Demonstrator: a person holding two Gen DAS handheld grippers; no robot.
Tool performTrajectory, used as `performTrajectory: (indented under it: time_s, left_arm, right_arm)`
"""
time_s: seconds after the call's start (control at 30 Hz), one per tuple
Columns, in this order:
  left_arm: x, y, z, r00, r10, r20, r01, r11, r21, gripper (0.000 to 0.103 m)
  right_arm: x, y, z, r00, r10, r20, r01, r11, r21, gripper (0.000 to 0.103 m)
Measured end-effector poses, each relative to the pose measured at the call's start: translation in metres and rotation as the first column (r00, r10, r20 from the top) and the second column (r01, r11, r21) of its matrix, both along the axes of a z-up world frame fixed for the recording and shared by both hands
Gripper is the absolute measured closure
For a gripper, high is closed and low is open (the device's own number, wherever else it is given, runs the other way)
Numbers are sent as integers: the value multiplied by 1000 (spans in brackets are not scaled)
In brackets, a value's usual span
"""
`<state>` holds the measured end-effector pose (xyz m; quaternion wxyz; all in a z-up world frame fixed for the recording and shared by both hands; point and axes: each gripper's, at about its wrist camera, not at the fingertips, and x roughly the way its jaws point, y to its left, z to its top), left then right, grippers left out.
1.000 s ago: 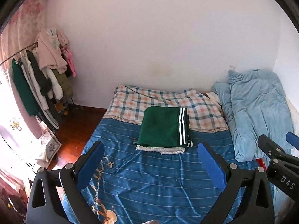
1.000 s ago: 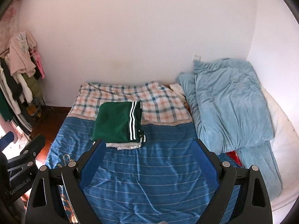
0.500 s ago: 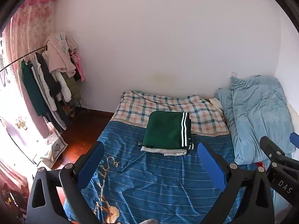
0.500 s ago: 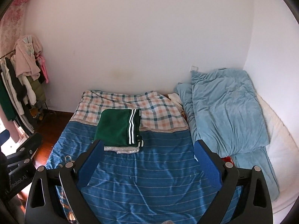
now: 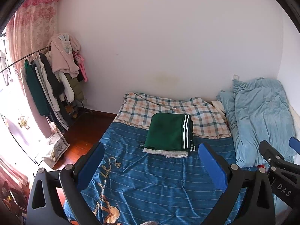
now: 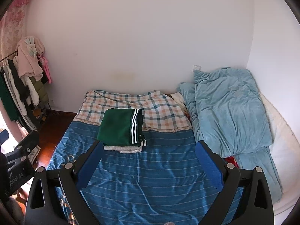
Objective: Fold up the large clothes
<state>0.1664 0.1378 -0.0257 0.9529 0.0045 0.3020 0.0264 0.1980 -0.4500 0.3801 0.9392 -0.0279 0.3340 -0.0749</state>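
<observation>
The green garment [image 5: 168, 132] lies folded into a neat rectangle on the bed [image 5: 159, 183], straddling the seam where the blue striped cover meets the plaid sheet [image 5: 168, 106]. White stripes run along its right edge. It sits on top of a folded grey-white piece [image 5: 165, 152], whose near edge pokes out from under it.

The left tool [image 5: 150, 166] is released, its blue pads spread wide, holding nothing, hanging above the near part of the bed and well apart from the garment. The right tool [image 6: 149, 164] is likewise spread and empty, just short of the stack in its own view; its left pad overlaps the grey piece's corner in the picture, though whether it touches cannot be told.

A light blue quilt [image 6: 228, 110] is bunched along the right side of the bed against the wall. A rack [image 5: 50, 78] of hanging clothes stands at the left, beside a pink curtain [image 5: 31, 28].
</observation>
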Motion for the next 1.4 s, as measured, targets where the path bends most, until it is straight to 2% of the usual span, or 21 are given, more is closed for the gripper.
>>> performTrajectory:
  time_s: [0.77,1.4]
  left_arm:
    - [-3,-4,5,1000,-9,4,9,1000,14,0]
    - [-3,-5,10,1000,-8,8,8,1000,12,0]
  right_arm:
    - [13,-11,-8,1000,30,-3,-30,999,12,3]
    - [9,-11,-10,1000,27,-1,-27,1000,10,3]
